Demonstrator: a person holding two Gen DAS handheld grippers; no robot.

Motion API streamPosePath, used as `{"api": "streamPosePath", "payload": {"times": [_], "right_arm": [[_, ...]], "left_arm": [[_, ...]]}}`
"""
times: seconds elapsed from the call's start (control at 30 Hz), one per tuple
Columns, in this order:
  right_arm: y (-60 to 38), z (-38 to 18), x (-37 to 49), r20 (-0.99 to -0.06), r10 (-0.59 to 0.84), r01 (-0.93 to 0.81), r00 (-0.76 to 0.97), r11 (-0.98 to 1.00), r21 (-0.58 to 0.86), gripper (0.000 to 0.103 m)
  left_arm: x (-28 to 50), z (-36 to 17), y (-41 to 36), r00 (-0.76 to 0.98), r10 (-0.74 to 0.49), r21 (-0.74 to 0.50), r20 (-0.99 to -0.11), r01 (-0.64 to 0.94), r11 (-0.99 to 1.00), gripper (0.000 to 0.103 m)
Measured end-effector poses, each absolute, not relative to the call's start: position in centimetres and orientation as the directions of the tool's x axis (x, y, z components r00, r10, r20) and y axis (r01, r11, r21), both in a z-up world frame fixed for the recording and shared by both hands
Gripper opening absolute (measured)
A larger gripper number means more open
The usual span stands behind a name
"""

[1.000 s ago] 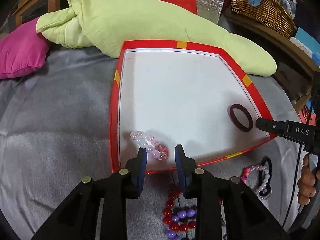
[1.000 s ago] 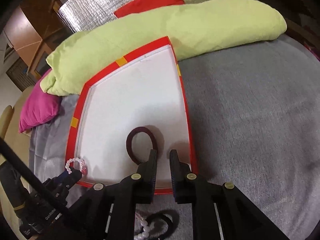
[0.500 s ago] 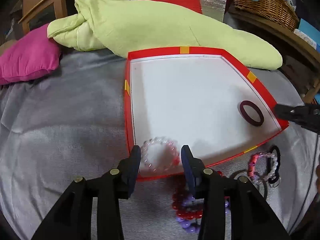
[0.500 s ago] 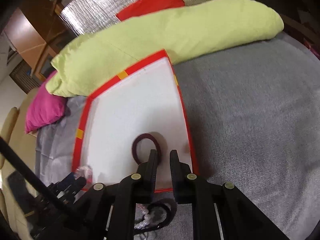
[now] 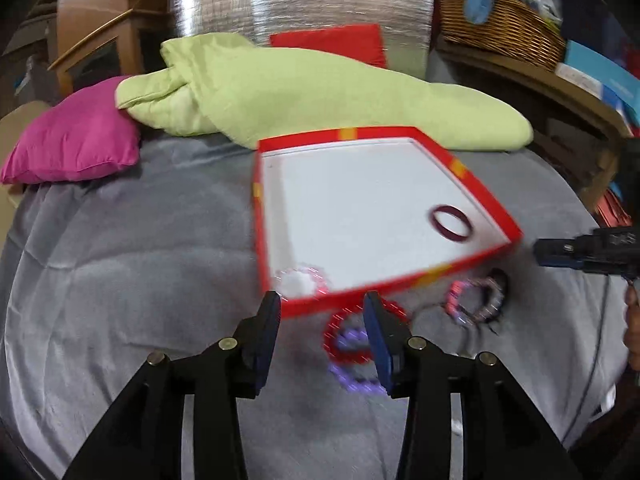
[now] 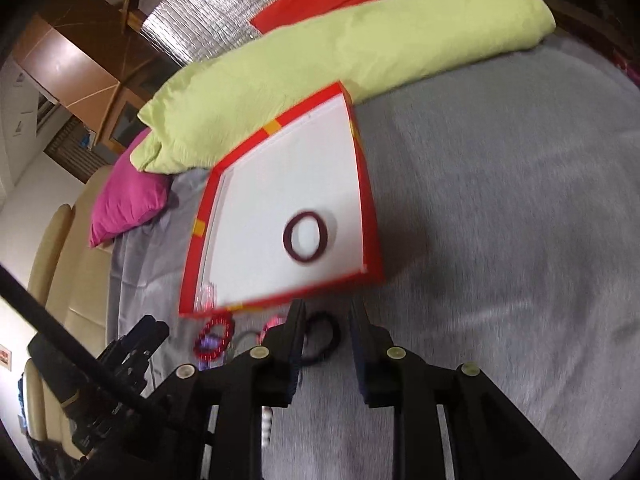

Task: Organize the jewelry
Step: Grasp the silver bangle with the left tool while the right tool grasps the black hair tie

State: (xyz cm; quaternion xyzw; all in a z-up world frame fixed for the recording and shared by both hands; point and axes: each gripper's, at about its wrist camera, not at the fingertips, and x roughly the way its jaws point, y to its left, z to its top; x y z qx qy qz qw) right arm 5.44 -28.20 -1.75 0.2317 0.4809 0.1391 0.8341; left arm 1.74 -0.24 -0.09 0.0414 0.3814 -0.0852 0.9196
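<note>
My left claw [image 5: 320, 312] apart and empty above the red tray [image 5: 472, 184] edge, angled down, my right claw [image 6: 326, 320] opening, nothing between, maroon bangle [image 6: 306, 236] flat in the tray, its oval running away from me

A home bedroom: grey bedspread [image 5: 120, 280], magenta cushion [image 5: 76, 148], green quilt [image 5: 320, 96], wicker basket [image 5: 500, 28], wooden cabinet [image 6: 76, 68].
</note>
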Motion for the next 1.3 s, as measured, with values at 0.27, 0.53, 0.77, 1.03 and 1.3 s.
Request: {"api": "streamPosePath", "payload": {"times": [0.27, 0.53, 0.77, 1.03, 1.3], "right_arm": [[-26.3, -3.4, 5.6, -0.789, 0.412, -0.006, 0.456, 0.888, 0.460, 0.024], [-23.9, -4.6, 7.4, -0.845, 0.302, -0.060, 0.442, 0.949, 0.309, 0.022], [-23.3, -3.9, 7.5, -0.846, 0.255, -0.082, 0.467, 0.966, 0.246, 0.005], [-24.3, -3.0, 7.1, -0.830, 0.270, -0.073, 0.487, 0.960, 0.270, 0.005], [-25.8, -2.9, 6.9, -0.810, 0.326, -0.067, 0.487, 0.939, 0.338, 0.005]], "left_arm": [[-0.1, -1.0, -3.0, 0.602, -0.248, -0.014, -0.759, 0.365, 0.931, 0.044], [0.1, -2.5, -5.0, 0.443, -0.387, -0.150, -0.809, 0.482, 0.863, 0.044], [0.6, -3.3, -6.4, 0.374, -0.433, -0.225, -0.820, 0.485, 0.845, 0.052], [1.3, -3.3, -6.6, 0.405, -0.399, -0.209, -0.823, 0.437, 0.875, 0.056], [2.7, -4.1, -7.4, 0.441, -0.341, -0.155, -0.830, 0.406, 0.901, 0.067]]}}
